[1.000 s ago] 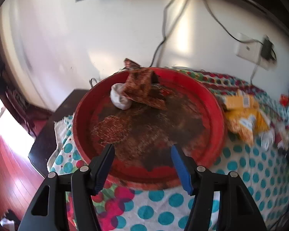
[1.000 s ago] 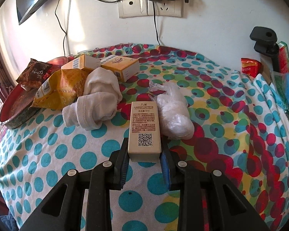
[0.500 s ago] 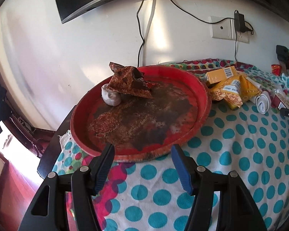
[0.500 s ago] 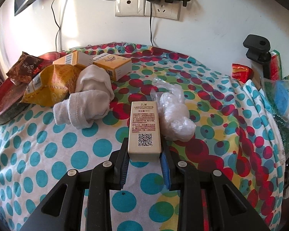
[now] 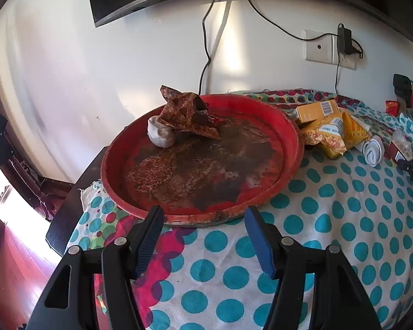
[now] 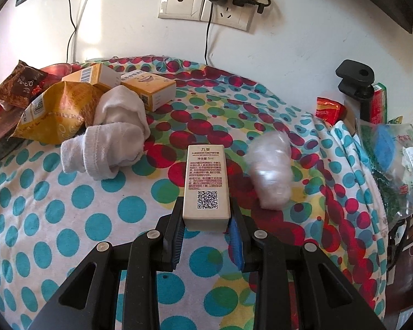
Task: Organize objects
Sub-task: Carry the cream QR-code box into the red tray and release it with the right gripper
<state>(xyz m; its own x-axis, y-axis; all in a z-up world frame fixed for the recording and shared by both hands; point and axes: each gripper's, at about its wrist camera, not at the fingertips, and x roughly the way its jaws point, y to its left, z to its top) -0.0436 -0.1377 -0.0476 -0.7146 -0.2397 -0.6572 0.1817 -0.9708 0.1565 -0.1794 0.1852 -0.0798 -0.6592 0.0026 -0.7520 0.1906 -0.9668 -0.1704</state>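
Observation:
My right gripper [image 6: 206,217] is shut on a small beige box [image 6: 206,181] with a QR code and holds it above the dotted tablecloth. White socks [image 6: 113,140], a yellow bag [image 6: 55,112], two yellow boxes [image 6: 151,88] and a clear plastic bag [image 6: 271,173] lie around it. My left gripper [image 5: 202,217] is open and empty, just in front of a worn red round tray [image 5: 291,143]. The tray holds a brown wrapper [image 5: 187,112] and a rolled white sock [image 5: 159,134].
The wall with a socket plate [image 6: 203,0], a plugged charger and cables runs behind the table. A black clamp [image 6: 355,79], red packets and a plastic bag of items [image 6: 393,159] sit at the right edge. A dark table edge [image 5: 68,206] drops to the floor on the left.
My left gripper has drawn back from over the tray to its near rim and turned right. My right gripper, still holding the box, has moved right, away from the clear plastic bag.

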